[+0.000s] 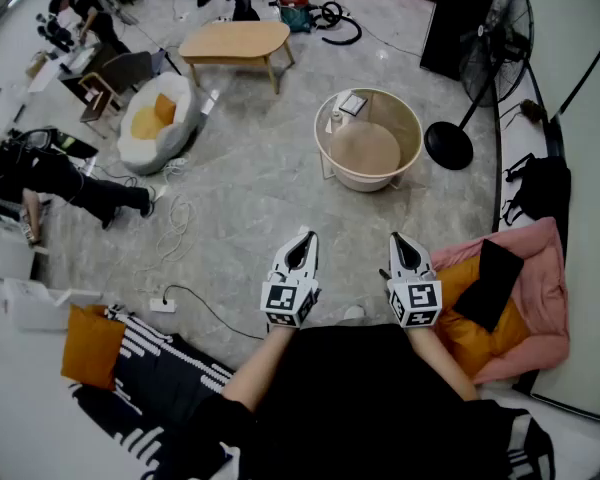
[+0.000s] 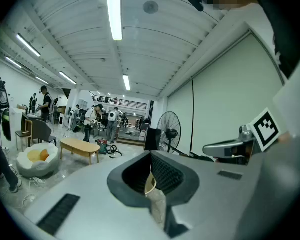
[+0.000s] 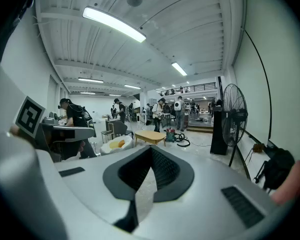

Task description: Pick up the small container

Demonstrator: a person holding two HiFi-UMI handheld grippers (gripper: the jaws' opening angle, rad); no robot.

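A small white container (image 1: 336, 121) stands at the left inner edge of a round beige basket table (image 1: 412, 128) on the floor ahead. Beside it lies a flat square box (image 1: 354, 103). My left gripper (image 1: 301, 248) and right gripper (image 1: 407, 247) are held side by side low in the head view, both pointing towards that table and well short of it. In the left gripper view the left gripper (image 2: 151, 156) has its jaws together with nothing held. The right gripper (image 3: 151, 151) also shows its jaws meeting at the tip, empty.
A standing fan (image 1: 490, 38) is right of the basket table. A pink cushion (image 1: 545, 288) with an orange pillow lies at my right. A wooden low table (image 1: 235, 43) and a white egg-shaped seat (image 1: 155, 118) stand further off. A power strip (image 1: 162, 305) trails cable at left.
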